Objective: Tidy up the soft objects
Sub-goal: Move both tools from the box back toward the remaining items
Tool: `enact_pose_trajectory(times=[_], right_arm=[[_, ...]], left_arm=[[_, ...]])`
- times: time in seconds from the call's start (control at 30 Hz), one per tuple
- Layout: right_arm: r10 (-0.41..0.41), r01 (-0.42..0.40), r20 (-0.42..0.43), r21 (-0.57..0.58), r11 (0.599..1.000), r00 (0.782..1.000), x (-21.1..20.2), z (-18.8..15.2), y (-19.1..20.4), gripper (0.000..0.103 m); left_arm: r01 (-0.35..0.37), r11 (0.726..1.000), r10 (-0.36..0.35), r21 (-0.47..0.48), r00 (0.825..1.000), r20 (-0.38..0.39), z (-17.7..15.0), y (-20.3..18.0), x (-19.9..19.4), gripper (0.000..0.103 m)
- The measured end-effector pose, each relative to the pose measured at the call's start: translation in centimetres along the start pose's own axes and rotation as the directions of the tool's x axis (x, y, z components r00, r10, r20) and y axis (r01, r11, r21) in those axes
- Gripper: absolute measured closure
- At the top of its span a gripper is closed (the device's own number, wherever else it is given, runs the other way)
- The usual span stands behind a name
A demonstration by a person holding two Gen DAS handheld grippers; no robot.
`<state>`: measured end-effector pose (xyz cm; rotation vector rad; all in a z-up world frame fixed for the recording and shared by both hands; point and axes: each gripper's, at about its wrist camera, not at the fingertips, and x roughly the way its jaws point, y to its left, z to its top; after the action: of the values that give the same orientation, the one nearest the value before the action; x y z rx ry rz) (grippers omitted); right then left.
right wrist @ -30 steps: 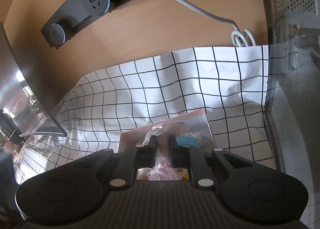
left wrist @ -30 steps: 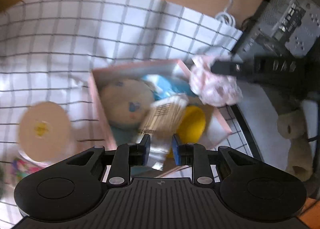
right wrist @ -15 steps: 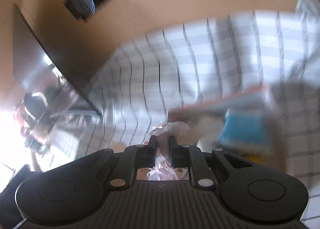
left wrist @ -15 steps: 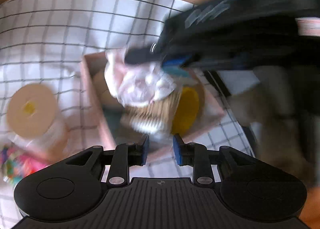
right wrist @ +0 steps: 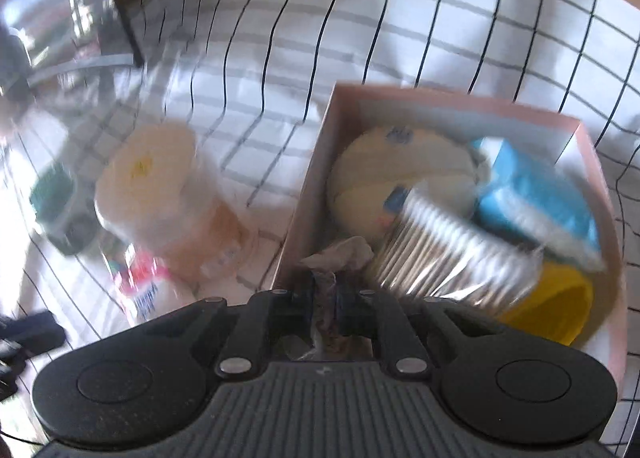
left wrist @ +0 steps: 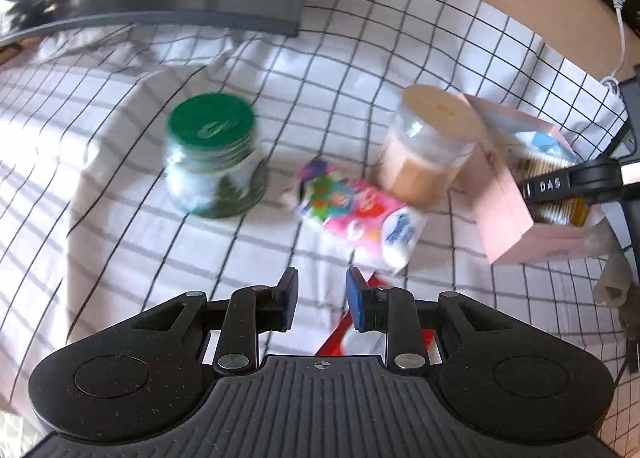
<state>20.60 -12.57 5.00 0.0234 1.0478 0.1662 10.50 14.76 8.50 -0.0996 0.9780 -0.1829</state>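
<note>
Checked cloth (left wrist: 120, 217) is covering the tabletop. My right gripper (right wrist: 325, 294) is clamping a crinkly plastic bag (right wrist: 340, 252) over the near-left corner of the pink box (right wrist: 448, 101). My left gripper (left wrist: 322, 298) is hanging with fingers apart and empty, left of the box, near the colourful tissue pack (left wrist: 352, 213).

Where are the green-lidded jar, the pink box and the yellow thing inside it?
green-lidded jar (left wrist: 211, 125), left wrist view, on its lid.
pink box (left wrist: 505, 209), left wrist view, on its near wall.
yellow thing (right wrist: 554, 308), right wrist view, on its side.
</note>
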Motion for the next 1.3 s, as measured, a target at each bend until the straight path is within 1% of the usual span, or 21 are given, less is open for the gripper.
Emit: enact_pose_trajectory(times=[0.07, 0.17, 0.23, 0.33, 0.4, 0.43, 0.5, 0.53, 0.6, 0.63, 0.8, 0.93, 0.97, 1.0, 1.07, 1.17, 1.23, 1.3], right_arm=[[-0.003, 0.003, -0.004, 0.016, 1.000, 1.000, -0.1, -0.1, -0.2, 0.094], [-0.008, 0.008, -0.011, 0.040, 0.999, 1.000, -0.3, -0.2, -0.3, 0.093], [-0.004, 0.005, -0.012, 0.057, 0.998, 1.000, -0.7, -0.5, -0.4, 0.090], [0.008, -0.011, 0.030, 0.105, 0.994, 1.000, -2.3, -0.9, -0.6, 0.083], [0.001, -0.011, 0.076, 0.126, 0.992, 0.997, -4.0, -1.2, -0.8, 0.068], [-0.011, -0.001, 0.100, 0.126, 0.992, 0.995, -4.8, -1.4, -0.8, 0.063], [-0.034, 0.016, 0.146, 0.123, 0.992, 0.989, -6.5, -1.6, -0.7, 0.045], [-0.054, 0.033, 0.168, 0.121, 0.992, 0.984, -7.2, -1.8, -0.6, 0.042], [-0.091, 0.070, 0.205, 0.107, 0.992, 0.975, -8.8, -2.3, -0.3, 0.041], [-0.096, 0.075, 0.218, 0.102, 0.992, 0.971, -9.2, -2.4, -0.1, 0.041], [-0.046, 0.031, 0.296, 0.054, 0.998, 0.954, -11.4, -4.9, 1.2, 0.037], [-0.017, 0.024, 0.349, -0.016, 1.000, 0.937, -12.0, -7.1, 3.0, 0.036], [-0.005, 0.019, 0.358, -0.034, 0.999, 0.934, -12.0, -7.6, 3.6, 0.036], [0.006, 0.014, 0.357, -0.053, 0.998, 0.934, -11.8, -8.0, 4.0, 0.035], [0.033, 0.000, 0.343, -0.096, 0.995, 0.939, -11.2, -8.7, 4.8, 0.035], [0.071, -0.027, 0.314, -0.144, 0.989, 0.947, -9.9, -9.6, 5.8, 0.035], [0.088, -0.042, 0.284, -0.166, 0.985, 0.955, -8.9, -9.8, 6.6, 0.035], [0.113, -0.064, 0.267, -0.188, 0.980, 0.957, -7.8, -9.3, 7.6, 0.035]], left_arm=[[0.008, 1.000, -0.008, -0.024, 1.000, -0.012, -0.9, 1.0, -0.2, 0.074], [0.016, 0.999, -0.017, -0.035, 0.999, -0.034, -2.4, 1.6, -0.2, 0.074], [0.032, 0.999, -0.034, -0.041, 0.999, -0.042, -3.1, 1.9, -0.2, 0.074], [0.051, 0.998, -0.053, -0.041, 0.997, -0.050, -3.8, 2.3, -0.3, 0.074], [0.056, 0.998, -0.058, -0.041, 0.997, -0.052, -4.1, 2.5, -0.3, 0.074], [0.059, 0.997, -0.061, -0.041, 0.997, -0.052, -4.1, 2.6, -0.3, 0.074], [0.064, 0.997, -0.066, -0.037, 0.997, -0.050, -4.1, 2.6, -0.3, 0.074], [0.070, 0.997, -0.071, -0.031, 0.996, -0.047, -4.0, 2.5, -0.4, 0.074], [0.089, 0.996, -0.089, -0.008, 0.995, -0.040, -3.9, 2.1, -0.6, 0.074], [0.098, 0.995, -0.098, 0.009, 0.995, -0.037, -3.9, 1.7, -0.6, 0.074], [0.116, 0.984, -0.111, 0.135, 0.993, -0.041, -3.6, -0.7, -0.6, 0.074], [0.131, 0.955, -0.120, 0.267, 0.991, -0.056, -3.6, -3.2, -0.2, 0.074], [0.137, 0.949, -0.124, 0.286, 0.990, -0.061, -3.6, -3.6, 0.0, 0.073], [0.140, 0.949, -0.126, 0.284, 0.990, -0.068, -3.6, -3.8, 0.2, 0.073], [0.129, 0.966, -0.116, 0.224, 0.991, -0.070, -3.3, -3.5, 0.4, 0.073], [0.071, 0.991, -0.068, 0.110, 0.997, -0.036, -2.5, -1.9, 0.0, 0.073], [0.040, 0.999, -0.040, 0.022, 0.999, -0.015, -2.0, -0.3, -0.4, 0.073], [0.016, 0.998, -0.015, -0.059, 1.000, 0.008, -1.6, 1.3, -0.8, 0.073]])
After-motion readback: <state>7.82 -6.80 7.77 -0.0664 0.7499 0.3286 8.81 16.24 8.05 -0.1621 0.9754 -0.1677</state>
